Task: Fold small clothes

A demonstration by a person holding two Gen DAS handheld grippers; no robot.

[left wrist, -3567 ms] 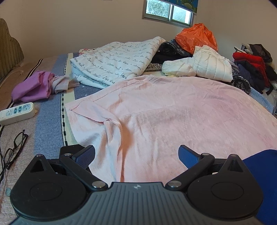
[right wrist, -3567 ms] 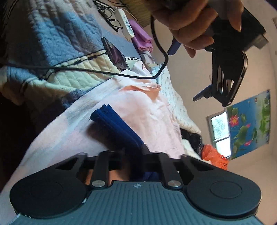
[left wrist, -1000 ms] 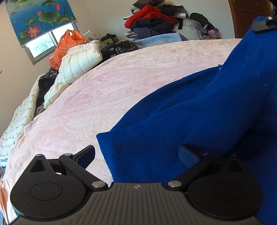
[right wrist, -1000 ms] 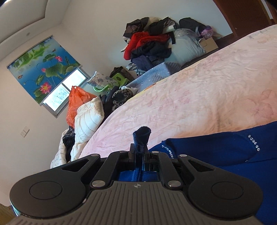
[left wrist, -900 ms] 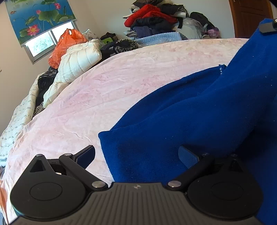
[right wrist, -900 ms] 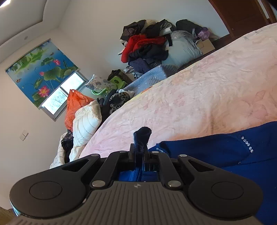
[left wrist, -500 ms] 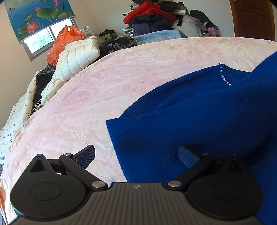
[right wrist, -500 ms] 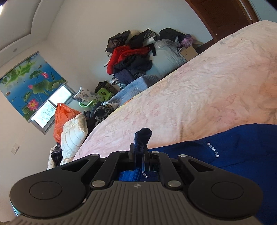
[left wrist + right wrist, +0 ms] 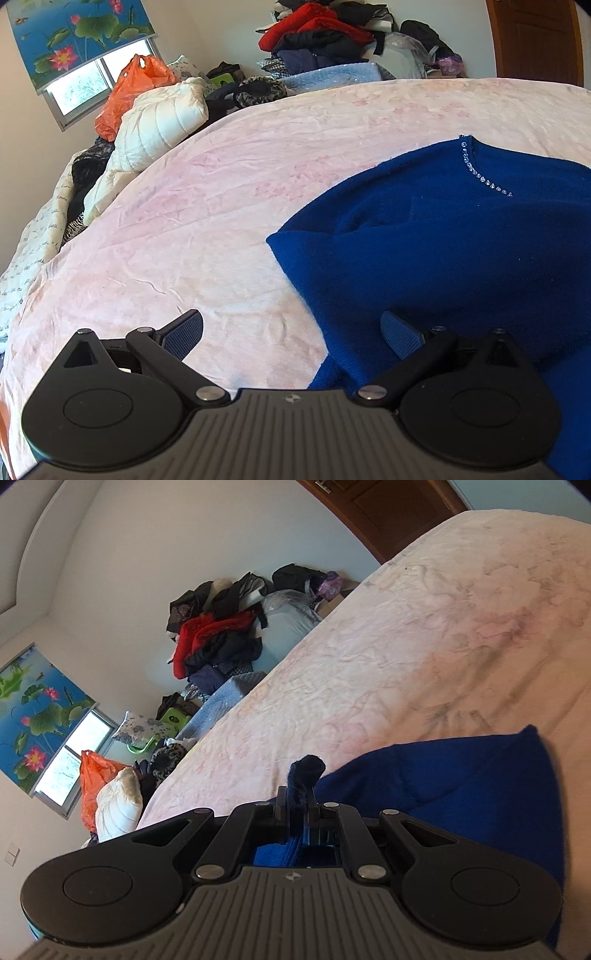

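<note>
One blue sweater (image 9: 443, 236) on pink bedspread (image 9: 221, 206). Left hand-held gripper (image 9: 291, 332): jaws apart, empty. Right hand-held gripper (image 9: 301, 805): clamped on sweater fold.

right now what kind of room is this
Most likely a bedroom in a home: a wide bed under a pink sheet, a heap of clothes by the wall, and a window with a lotus blind.

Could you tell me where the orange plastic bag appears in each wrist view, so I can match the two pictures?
Left wrist view: the orange plastic bag sits upper left, under the window, behind the white padded jacket.
Right wrist view: the orange plastic bag sits at the left edge, mid-height, just above the same white padded jacket.
Shared landmark: the lotus-print window blind, above the bag in both.
</note>
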